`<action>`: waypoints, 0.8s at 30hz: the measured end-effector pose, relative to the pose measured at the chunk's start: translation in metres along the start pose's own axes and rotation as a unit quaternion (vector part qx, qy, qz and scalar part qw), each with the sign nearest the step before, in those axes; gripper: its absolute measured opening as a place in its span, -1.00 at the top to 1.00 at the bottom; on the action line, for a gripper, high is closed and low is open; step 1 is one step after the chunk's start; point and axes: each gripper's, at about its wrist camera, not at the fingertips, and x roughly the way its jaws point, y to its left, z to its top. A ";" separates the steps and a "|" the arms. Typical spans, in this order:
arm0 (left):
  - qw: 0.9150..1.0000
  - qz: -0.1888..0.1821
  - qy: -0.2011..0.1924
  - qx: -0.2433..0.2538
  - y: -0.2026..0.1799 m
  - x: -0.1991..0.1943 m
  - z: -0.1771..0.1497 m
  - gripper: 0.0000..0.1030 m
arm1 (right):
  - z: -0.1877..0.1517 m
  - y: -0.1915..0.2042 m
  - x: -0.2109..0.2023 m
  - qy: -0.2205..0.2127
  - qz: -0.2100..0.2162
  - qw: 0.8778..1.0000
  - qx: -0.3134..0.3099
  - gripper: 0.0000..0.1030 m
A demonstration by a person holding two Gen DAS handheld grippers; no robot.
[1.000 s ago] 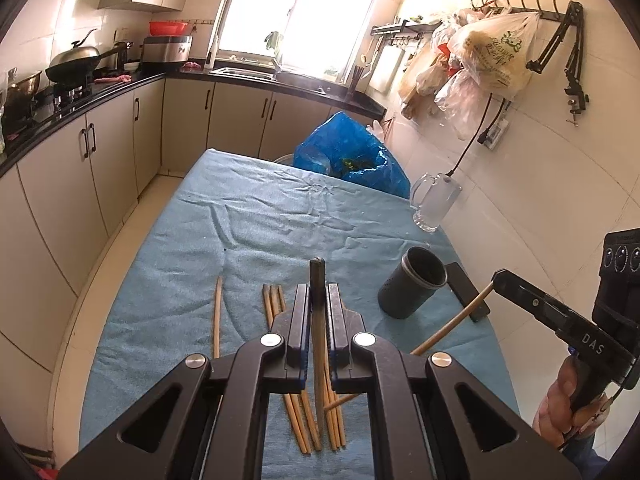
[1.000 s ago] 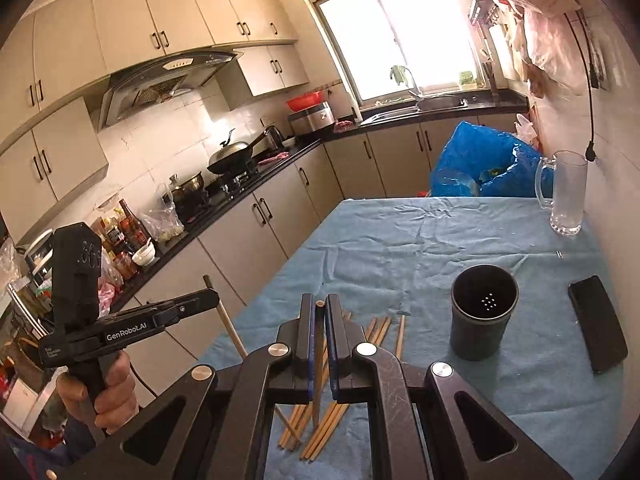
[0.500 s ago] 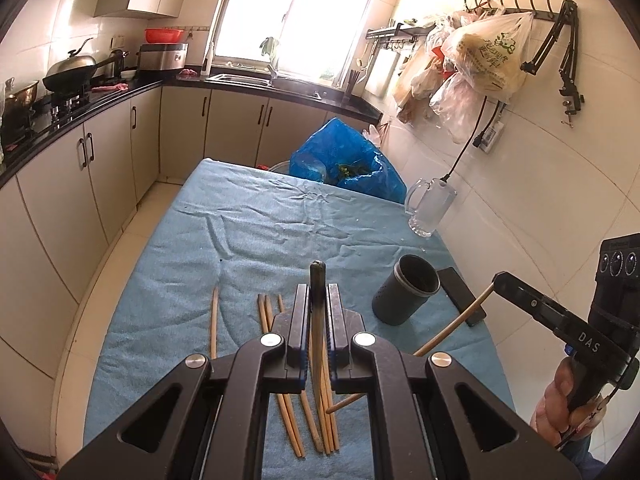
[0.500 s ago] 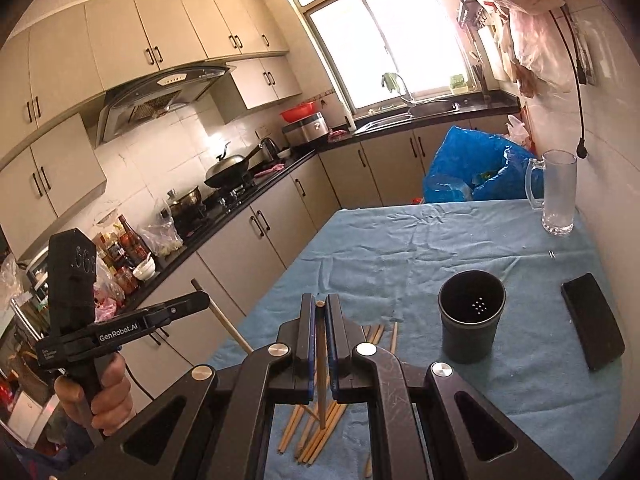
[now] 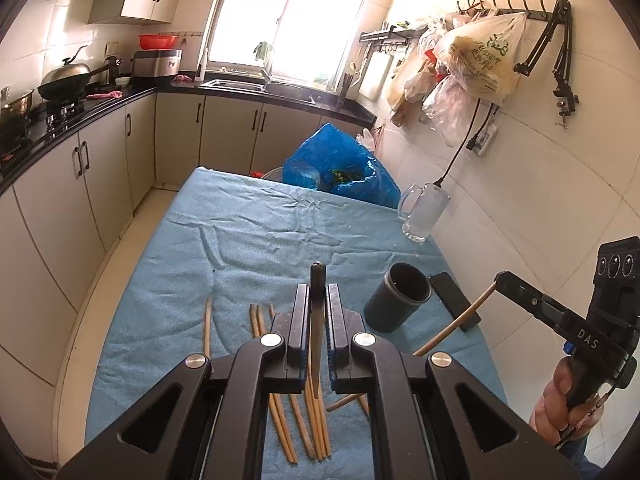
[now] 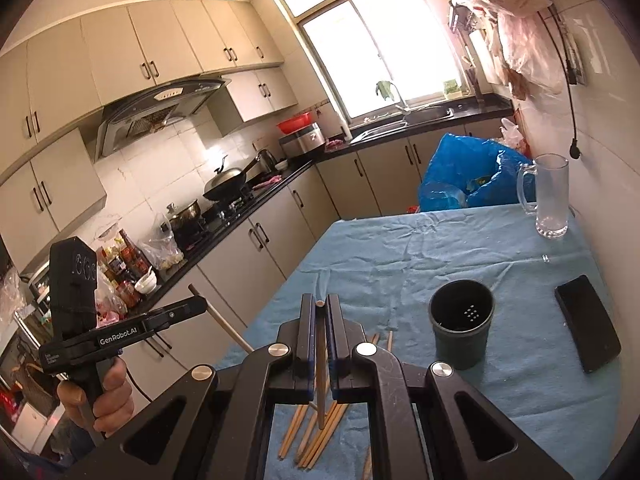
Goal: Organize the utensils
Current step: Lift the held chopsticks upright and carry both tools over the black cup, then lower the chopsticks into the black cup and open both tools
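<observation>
My left gripper (image 5: 318, 300) is shut on a wooden chopstick with a dark tip (image 5: 317, 320), held upright above the table. My right gripper (image 6: 319, 312) is shut on a plain wooden chopstick (image 6: 321, 364), also lifted; that gripper shows in the left wrist view (image 5: 520, 286) with its chopstick (image 5: 454, 326) slanting down. Several loose chopsticks (image 5: 280, 412) lie on the blue tablecloth (image 5: 260, 248) below both grippers. A dark cylindrical holder (image 5: 396, 300) stands upright to the right; it also shows in the right wrist view (image 6: 462, 326), empty.
A black phone (image 6: 588, 334) lies right of the holder. A glass mug (image 6: 550, 196) stands at the far right corner by the wall. A blue plastic bag (image 5: 340, 168) sits beyond the table's far edge. Kitchen cabinets run along the left.
Both grippers have risen higher above the table with their chopsticks still held. The loose chopsticks and holder have not moved.
</observation>
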 end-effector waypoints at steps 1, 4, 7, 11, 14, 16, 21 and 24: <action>1.000 -0.004 -0.001 0.001 -0.001 0.000 0.002 0.87 | 0.002 -0.002 -0.003 -0.005 -0.002 1.000 0.001 0.89; 1.000 -0.013 -0.006 0.002 -0.007 0.002 0.010 0.87 | 0.009 -0.008 -0.012 -0.021 -0.009 1.000 0.011 0.89; 1.000 -0.018 -0.009 0.007 -0.014 0.006 0.019 0.87 | 0.017 -0.018 -0.025 -0.043 -0.018 0.999 0.022 0.89; 1.000 -0.026 -0.014 0.009 -0.025 0.012 0.032 0.87 | 0.025 -0.036 -0.036 -0.059 -0.026 0.997 0.043 0.89; 0.999 -0.033 -0.019 0.011 -0.033 0.016 0.045 0.87 | 0.033 -0.047 -0.041 -0.067 -0.028 0.996 0.055 0.89; 0.999 -0.038 -0.023 0.012 -0.041 0.018 0.054 0.87 | 0.039 -0.054 -0.046 -0.075 -0.030 0.995 0.058 0.89; 0.998 -0.052 -0.039 0.025 -0.064 0.021 0.082 0.87 | 0.059 -0.062 -0.055 -0.092 -0.037 0.993 0.059 0.89; 0.997 -0.063 -0.043 0.027 -0.078 0.026 0.097 0.87 | 0.075 -0.066 -0.060 -0.106 -0.048 0.992 0.055 0.89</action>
